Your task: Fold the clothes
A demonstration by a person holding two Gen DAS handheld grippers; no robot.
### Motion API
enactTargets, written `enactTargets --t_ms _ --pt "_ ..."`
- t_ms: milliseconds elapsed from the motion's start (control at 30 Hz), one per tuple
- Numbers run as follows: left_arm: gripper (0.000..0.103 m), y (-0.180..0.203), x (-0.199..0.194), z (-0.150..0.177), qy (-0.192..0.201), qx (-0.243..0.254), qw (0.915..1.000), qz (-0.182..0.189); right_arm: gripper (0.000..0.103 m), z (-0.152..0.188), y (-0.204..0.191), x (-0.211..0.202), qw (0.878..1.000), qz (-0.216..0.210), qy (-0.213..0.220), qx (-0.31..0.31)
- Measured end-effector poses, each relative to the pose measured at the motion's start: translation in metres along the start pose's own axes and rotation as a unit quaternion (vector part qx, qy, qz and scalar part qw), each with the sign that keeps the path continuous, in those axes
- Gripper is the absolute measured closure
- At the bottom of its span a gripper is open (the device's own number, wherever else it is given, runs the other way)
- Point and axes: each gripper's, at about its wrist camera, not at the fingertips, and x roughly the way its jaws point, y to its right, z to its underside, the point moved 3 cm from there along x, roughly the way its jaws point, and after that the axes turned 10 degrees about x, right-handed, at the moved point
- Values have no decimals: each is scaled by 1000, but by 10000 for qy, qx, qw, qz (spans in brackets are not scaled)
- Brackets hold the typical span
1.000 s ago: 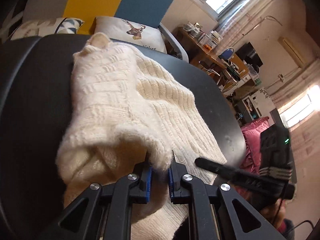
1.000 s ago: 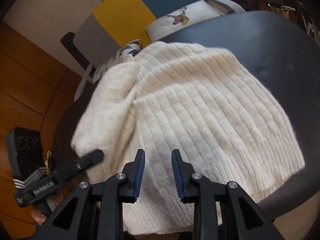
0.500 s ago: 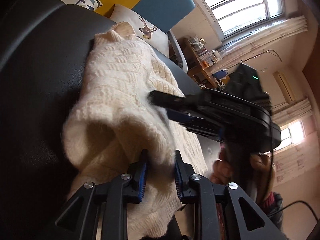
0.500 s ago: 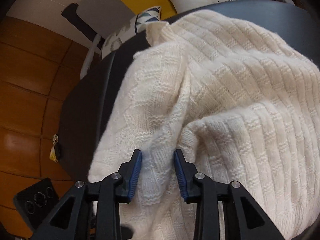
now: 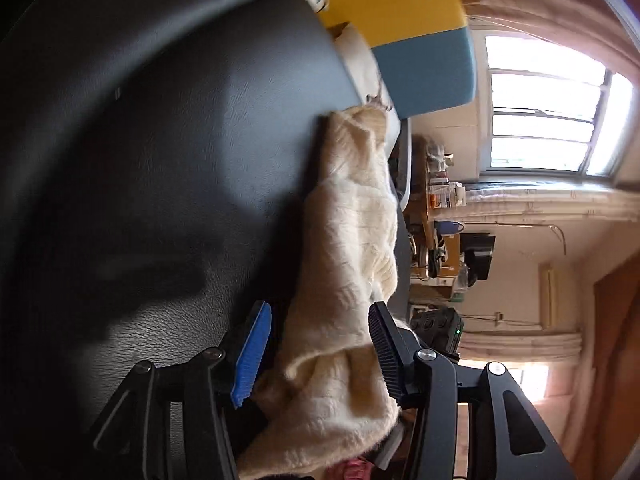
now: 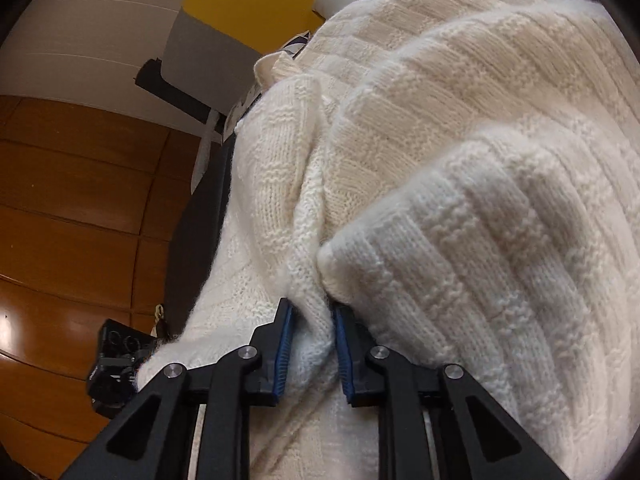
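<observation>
- Your left hand-held gripper [image 5: 316, 354] stood with its jaws spread wide, a bunched fold of the cream knit sweater [image 5: 352, 232] lying loose between the blue pads [image 5: 252, 354] and not pinched.
- That camera was rolled on its side: the sweater ran as a narrow strip along the edge of the dark bench [image 5: 152, 168], with bare bench surface filling everything to its left.
- Past the far end of the sweater you had the yellow and blue chair back [image 5: 404, 28], and a bright window [image 5: 548, 108] off to the right.
- Your right hand-held gripper [image 6: 310, 346] sat narrow, its jaws pressed onto a ridge of the sweater [image 6: 460, 128] at the near edge.
- From there the sweater lay heaped in thick ribbed folds over the bench [image 6: 200, 224], filling most of the view.
- To the left, the wooden floor [image 6: 68, 208] showed, with a black device [image 6: 116, 364] low beside the sweater's edge.
</observation>
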Motion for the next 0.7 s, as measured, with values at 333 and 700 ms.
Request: enactTargets --t_ms 333,700 --pt "51 -12 4 38 40 -1477 9776 1497 86 0 6 8 9996 -165 44 -234" --pt "43 -28 29 37 54 -2469 9491 1953 86 5 14 8 9985 -297 163 -429"
